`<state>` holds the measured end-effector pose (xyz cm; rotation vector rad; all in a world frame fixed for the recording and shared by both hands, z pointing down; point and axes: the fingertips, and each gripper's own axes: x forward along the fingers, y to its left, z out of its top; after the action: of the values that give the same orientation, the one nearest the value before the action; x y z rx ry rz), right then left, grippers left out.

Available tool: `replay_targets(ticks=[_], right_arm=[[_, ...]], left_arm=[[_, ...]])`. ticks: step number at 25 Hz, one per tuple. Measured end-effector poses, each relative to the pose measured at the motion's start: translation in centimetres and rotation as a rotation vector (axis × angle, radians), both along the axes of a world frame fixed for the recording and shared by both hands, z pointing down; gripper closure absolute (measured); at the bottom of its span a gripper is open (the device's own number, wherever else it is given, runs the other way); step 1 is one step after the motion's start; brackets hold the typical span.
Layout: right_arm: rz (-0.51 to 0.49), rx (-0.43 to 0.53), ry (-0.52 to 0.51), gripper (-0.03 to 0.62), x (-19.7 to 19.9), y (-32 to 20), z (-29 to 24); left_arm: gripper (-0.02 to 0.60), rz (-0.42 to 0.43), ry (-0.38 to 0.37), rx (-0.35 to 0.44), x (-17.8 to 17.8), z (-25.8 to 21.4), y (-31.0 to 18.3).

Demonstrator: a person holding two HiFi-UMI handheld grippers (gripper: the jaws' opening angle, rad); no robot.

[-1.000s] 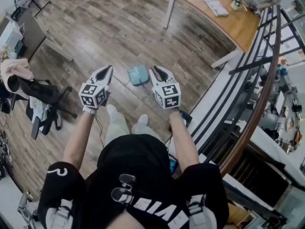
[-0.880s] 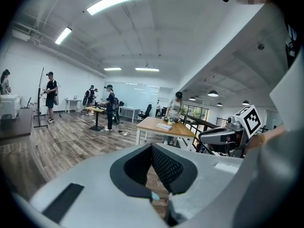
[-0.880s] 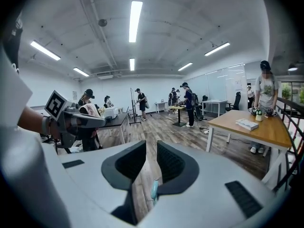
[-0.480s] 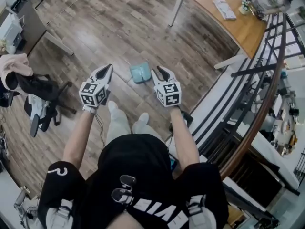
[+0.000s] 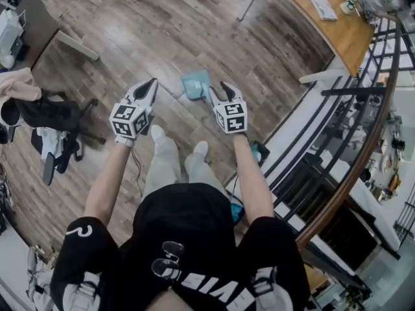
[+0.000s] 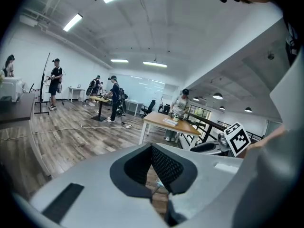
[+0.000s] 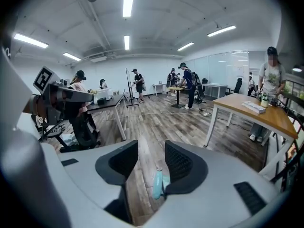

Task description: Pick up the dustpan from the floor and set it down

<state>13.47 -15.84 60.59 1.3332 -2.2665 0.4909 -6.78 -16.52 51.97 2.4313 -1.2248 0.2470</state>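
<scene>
A teal dustpan (image 5: 196,84) lies on the wooden floor just ahead of the person's feet. In the head view my right gripper (image 5: 218,89) hangs close by the pan's right edge. Its jaws have just been opening and now stand apart, with nothing pressed between them. In the right gripper view the dustpan's handle (image 7: 156,183) shows on the floor through the gap of that right gripper (image 7: 151,151). My left gripper (image 5: 151,85) is left of the pan and apart from it, its tips together. A sliver of the dustpan (image 6: 159,183) shows below the left gripper (image 6: 152,148).
A wooden table (image 5: 337,24) stands at the far right beside a curved dark railing (image 5: 363,109). An office chair draped with clothes (image 5: 45,122) is at the left, a desk leg (image 5: 71,44) behind it. Several people stand far across the room.
Both grippers have moved forward and down towards the dustpan. The right gripper's jaws have opened from nearly closed. The left gripper's jaws stay together.
</scene>
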Motion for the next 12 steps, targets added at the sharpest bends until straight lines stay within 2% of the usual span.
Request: replay_targets(ticks=[12], right_arm=[[0.021, -0.140, 0.079, 0.336, -1.5, -3.7, 12.8]], left_arm=[[0.583, 0.084, 0.009, -0.050, 0.2, 7.3, -4.7]])
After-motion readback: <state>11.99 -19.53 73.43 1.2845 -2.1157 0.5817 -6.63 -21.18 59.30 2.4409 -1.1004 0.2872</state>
